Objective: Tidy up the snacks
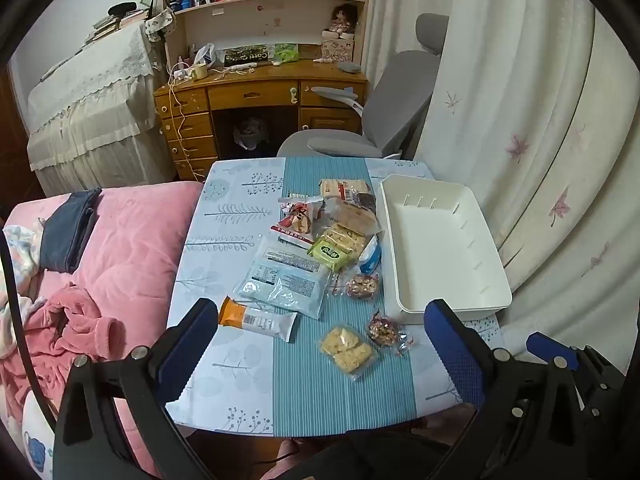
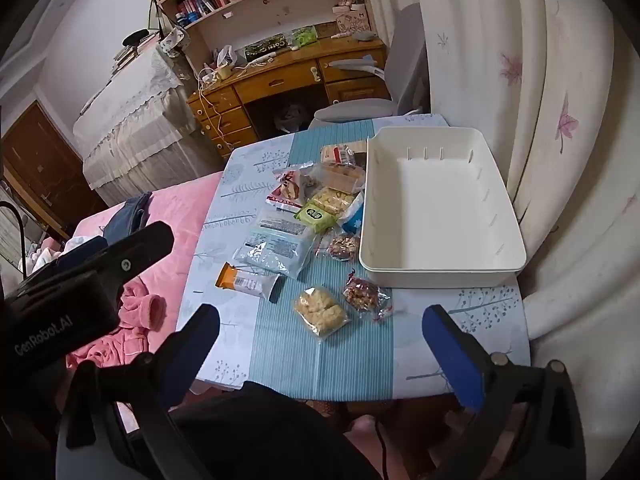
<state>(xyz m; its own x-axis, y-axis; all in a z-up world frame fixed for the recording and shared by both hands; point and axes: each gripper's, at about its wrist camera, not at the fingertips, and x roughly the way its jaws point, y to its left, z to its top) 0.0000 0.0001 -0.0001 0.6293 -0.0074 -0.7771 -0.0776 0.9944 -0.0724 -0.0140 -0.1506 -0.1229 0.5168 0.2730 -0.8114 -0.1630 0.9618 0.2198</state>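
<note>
I hold both grippers above the near edge of the table [image 1: 224, 364], and nothing is between their fingers. My left gripper [image 1: 320, 344] has its jaws wide apart, and my right gripper [image 2: 320, 344] also.

The snacks lie in a loose pile in the middle of the cloth, just beside the white bin [image 2: 436, 204], which has nothing inside. Nearest to me are the rice cracker pack [image 2: 320, 311], the nut cake [image 2: 362, 295] and the orange bar [image 1: 256, 319].

I think the risk is the slippery film. If I pinch only a corner, a packet may slide out. The cracker pack may also break if I squeeze too hard.
</note>
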